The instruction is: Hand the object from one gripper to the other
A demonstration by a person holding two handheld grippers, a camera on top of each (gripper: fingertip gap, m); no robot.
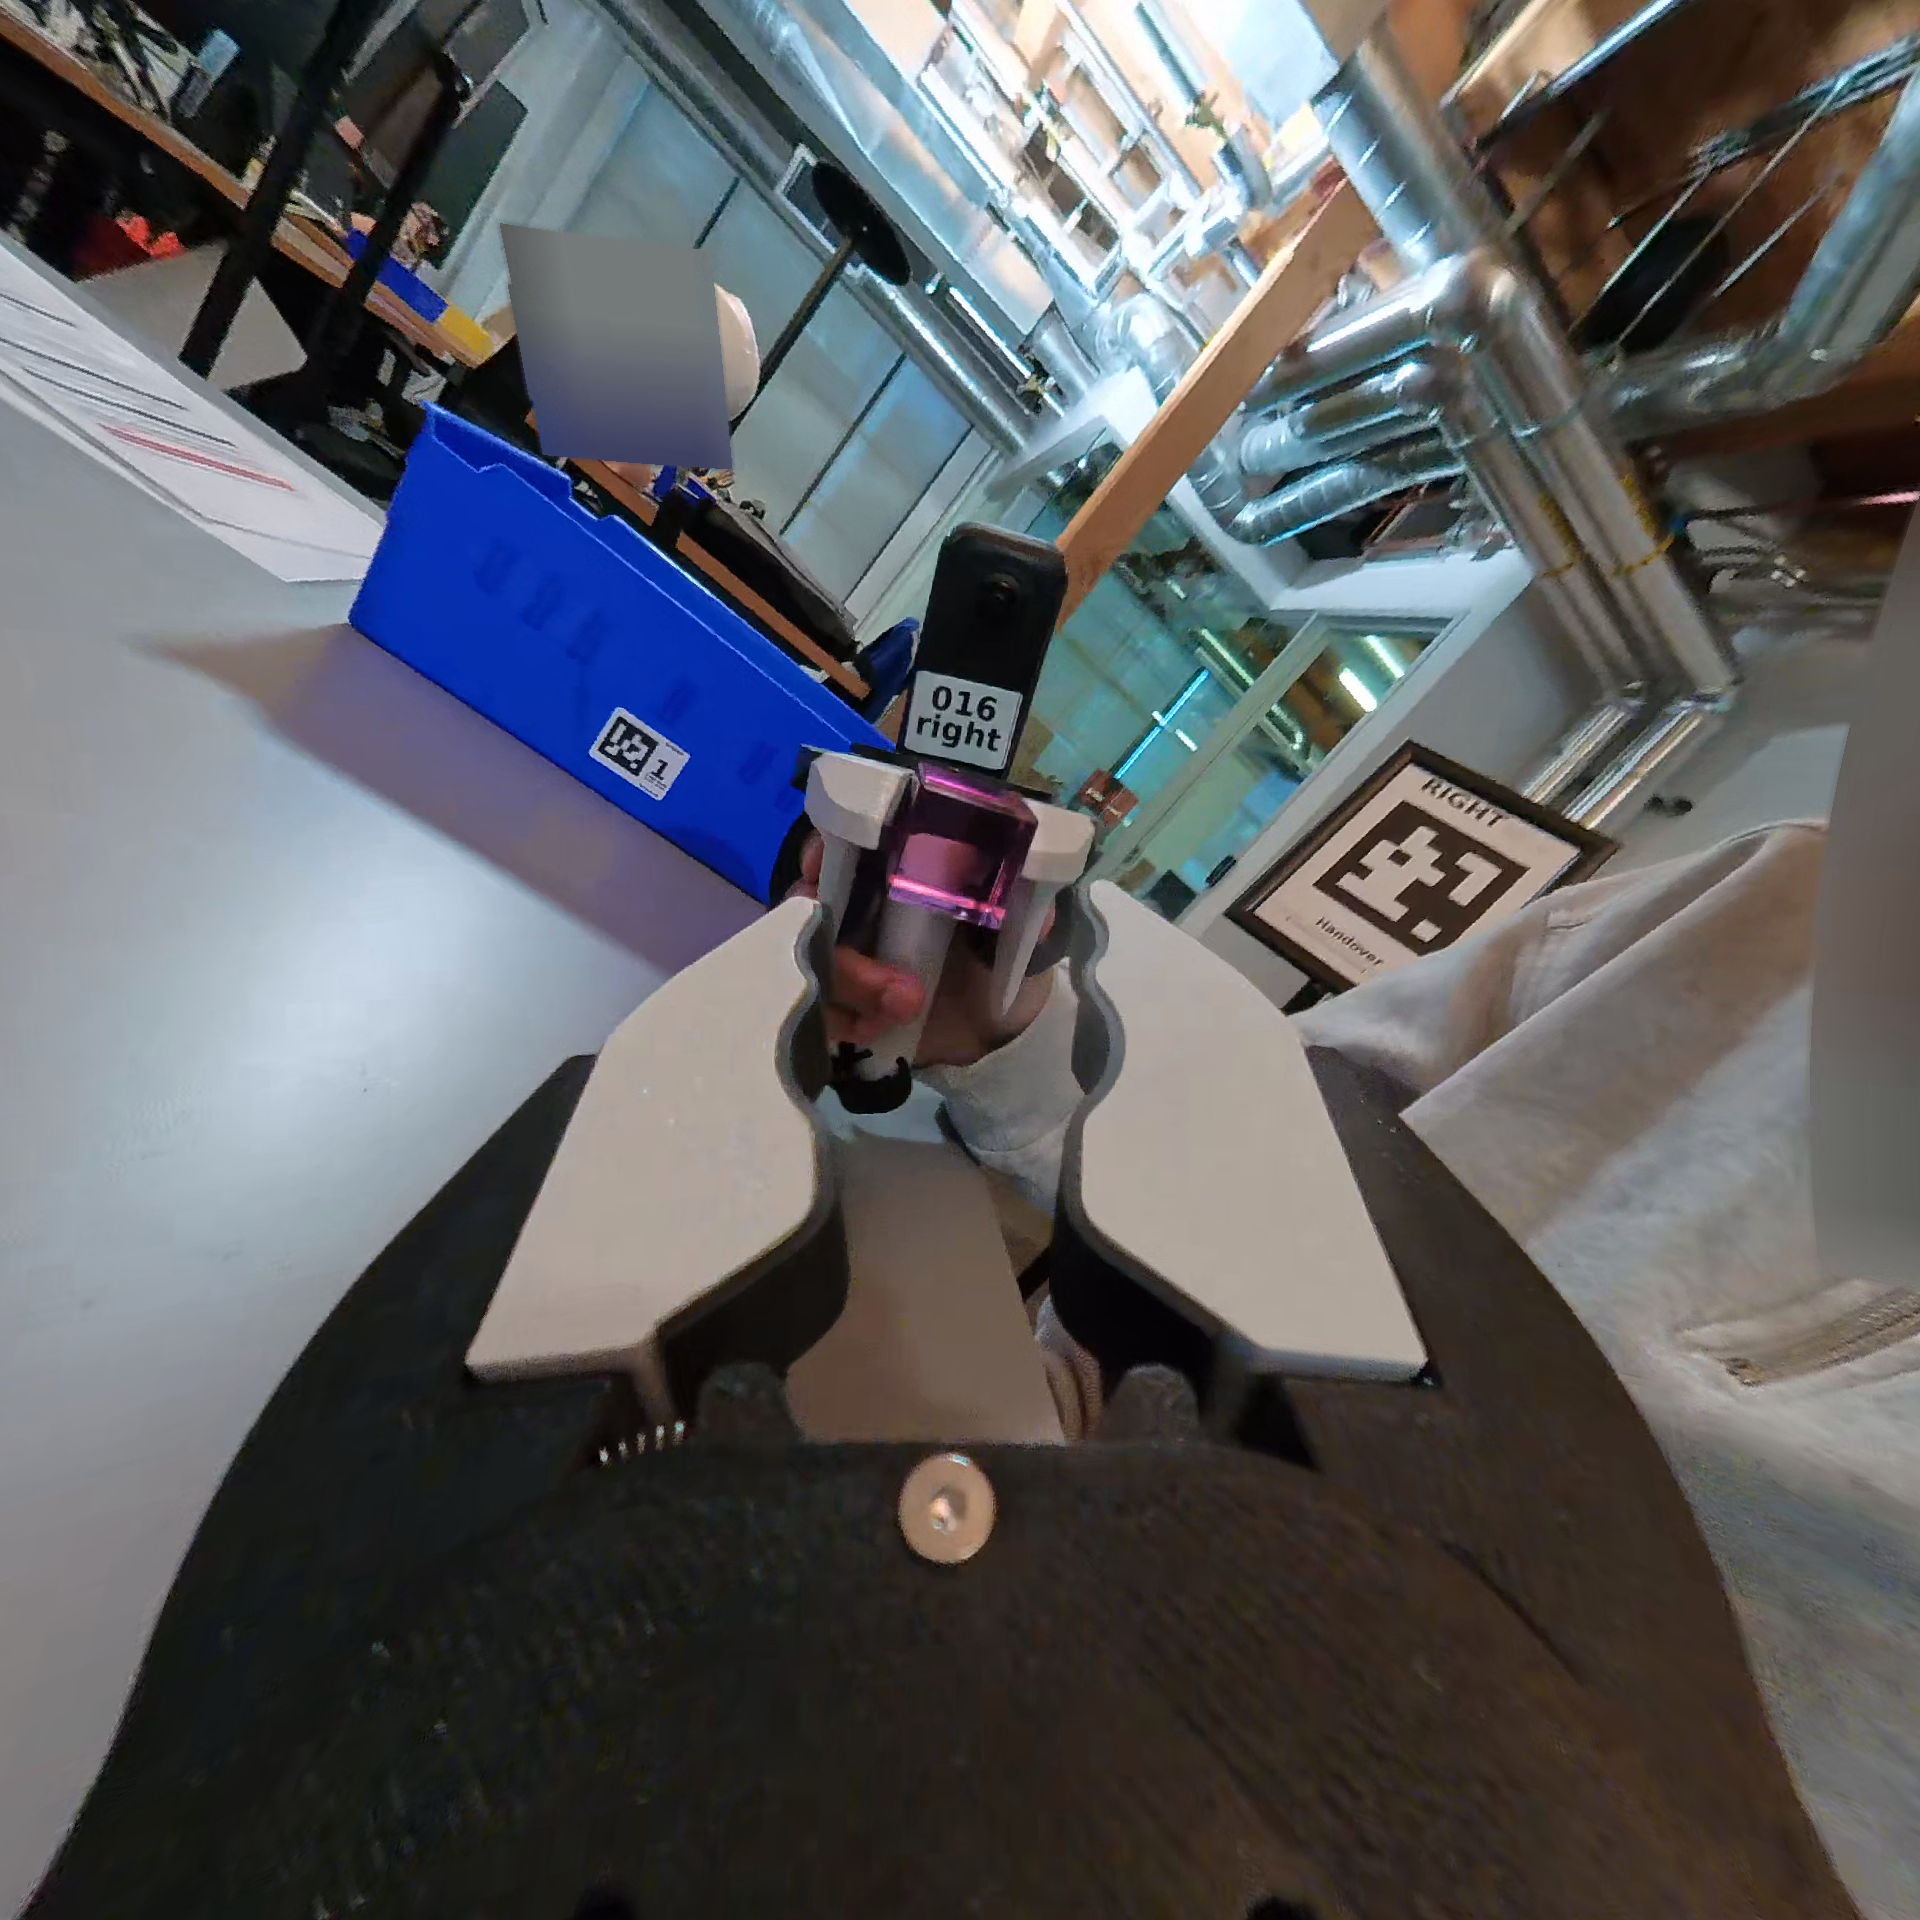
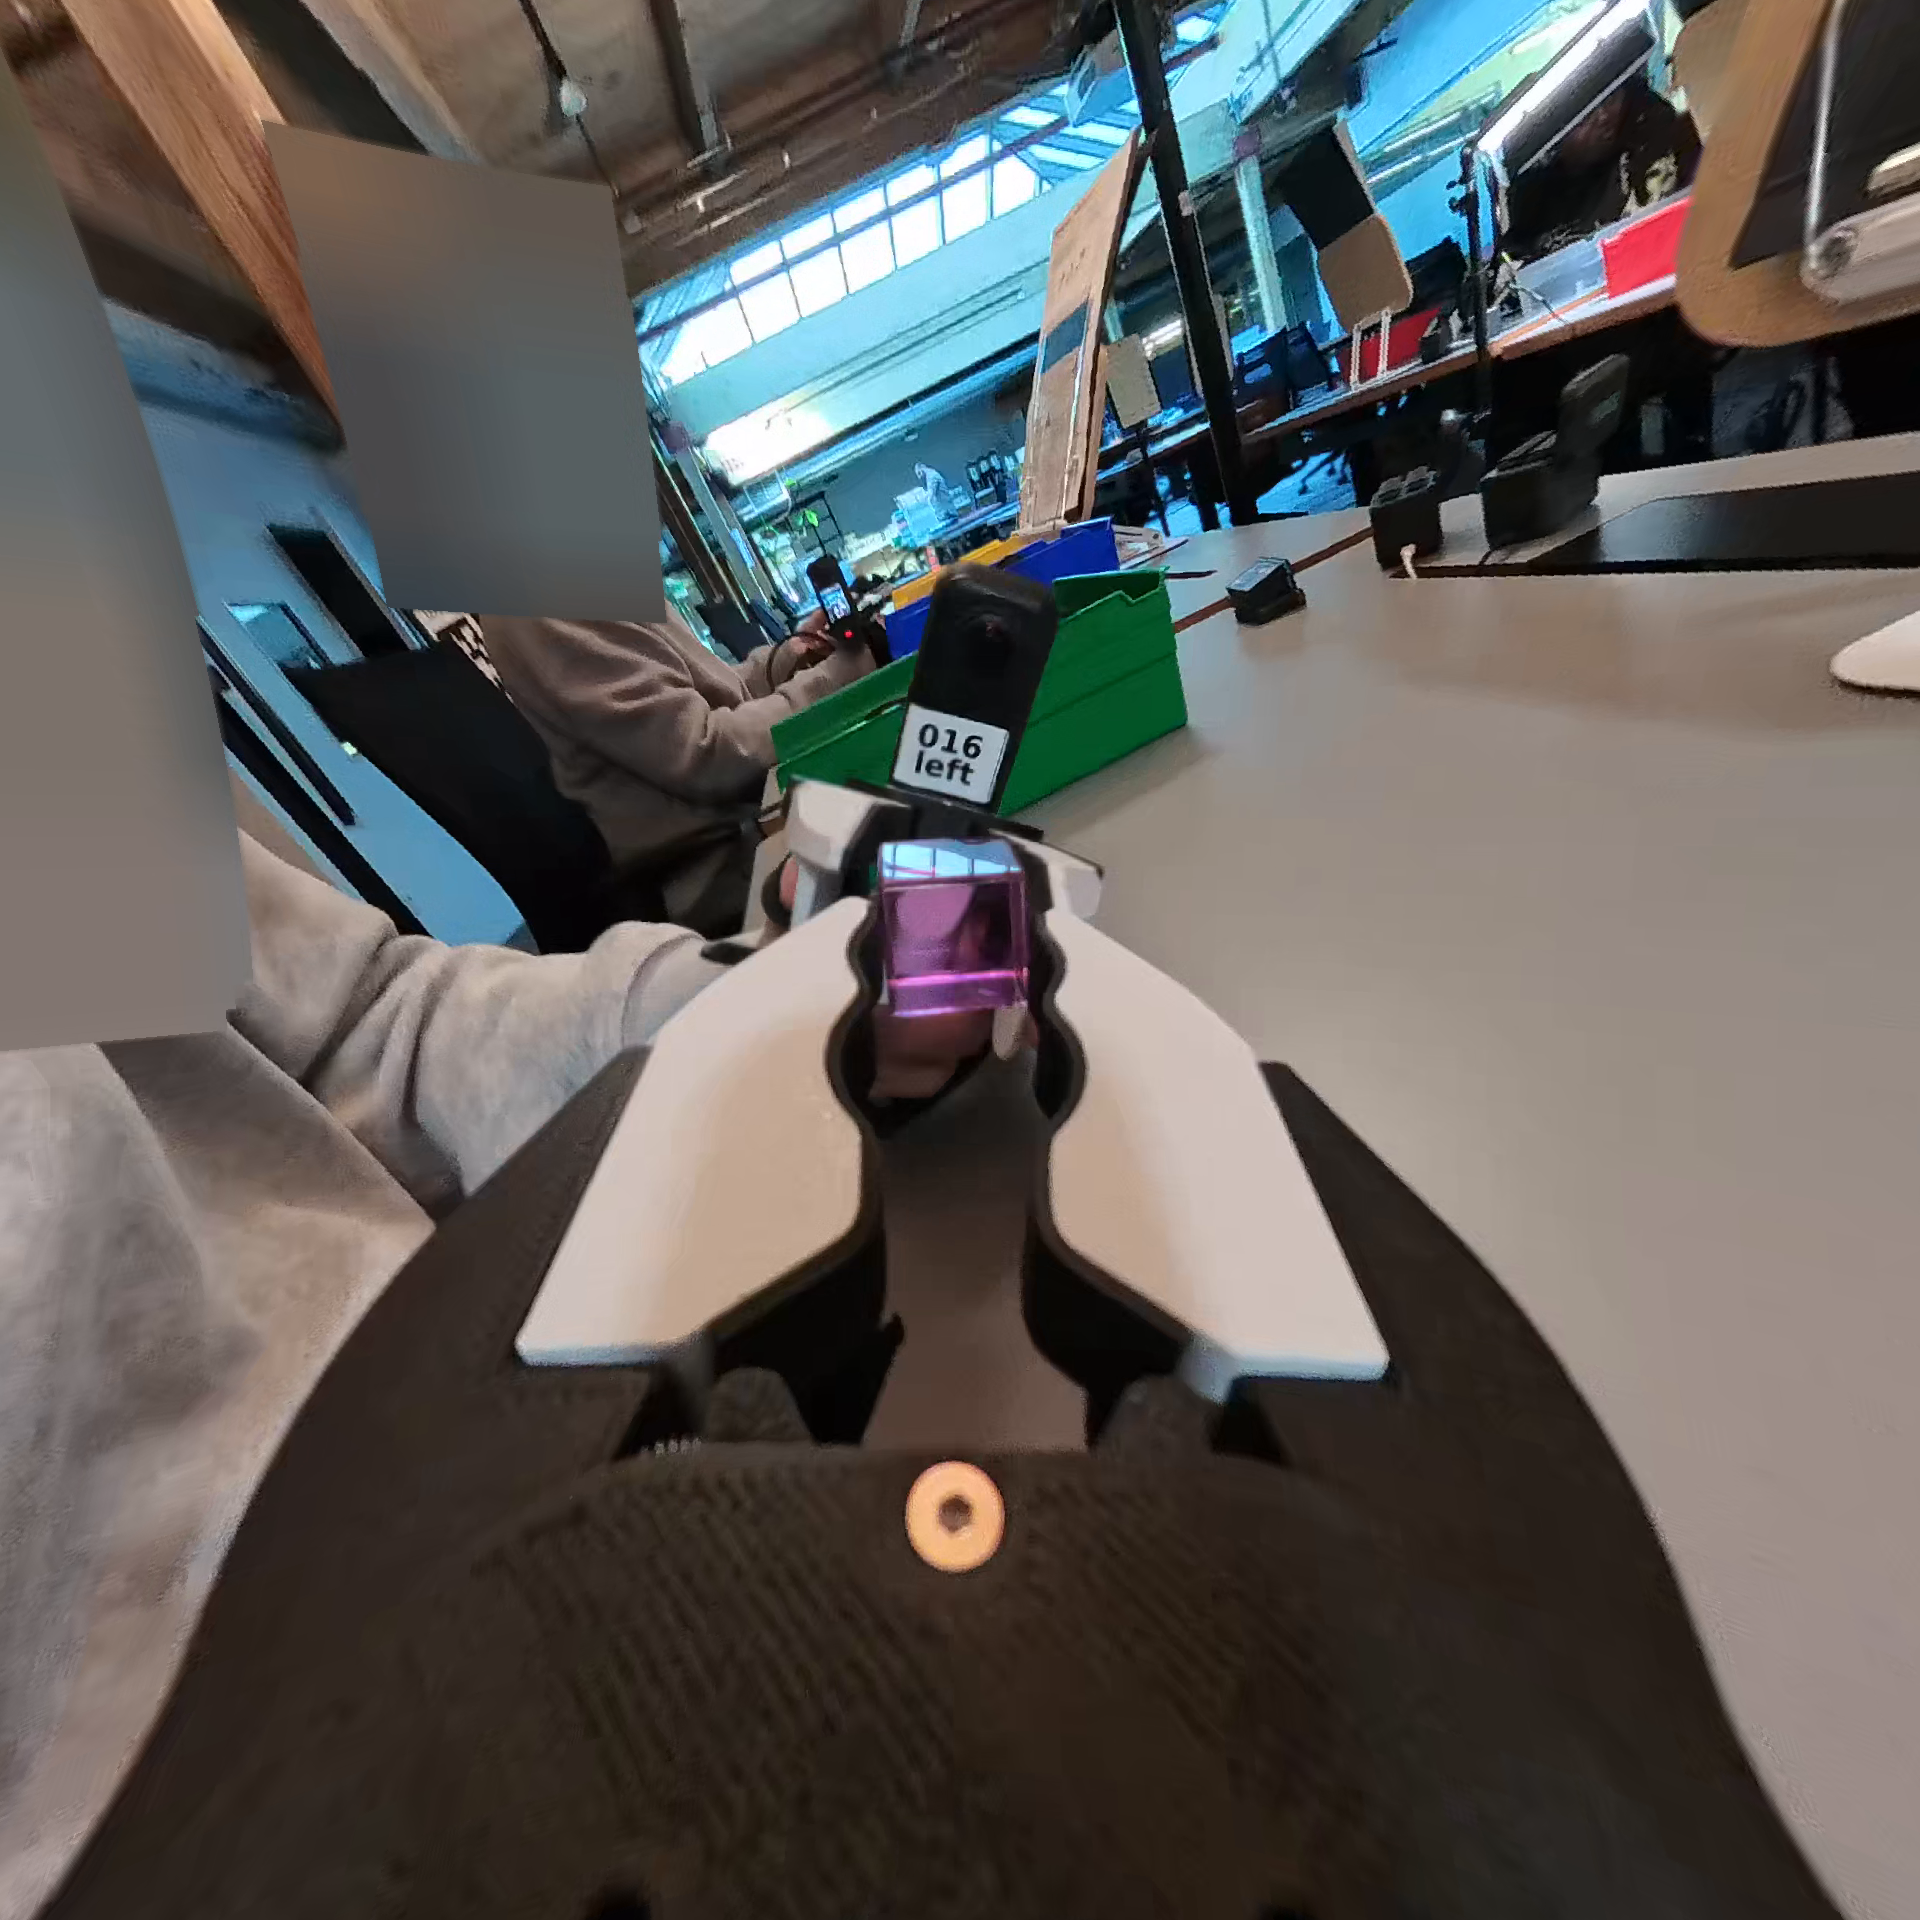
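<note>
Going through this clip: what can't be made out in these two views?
- Left wrist view: the right gripper covers the side faces of the purple cube, hiding pad contact.
- Right wrist view: the cube blocks the left gripper behind it, so whether its fingers have reached the cube is unclear.
- Left wrist view: the blue bin hides its contents behind its wall.
</note>
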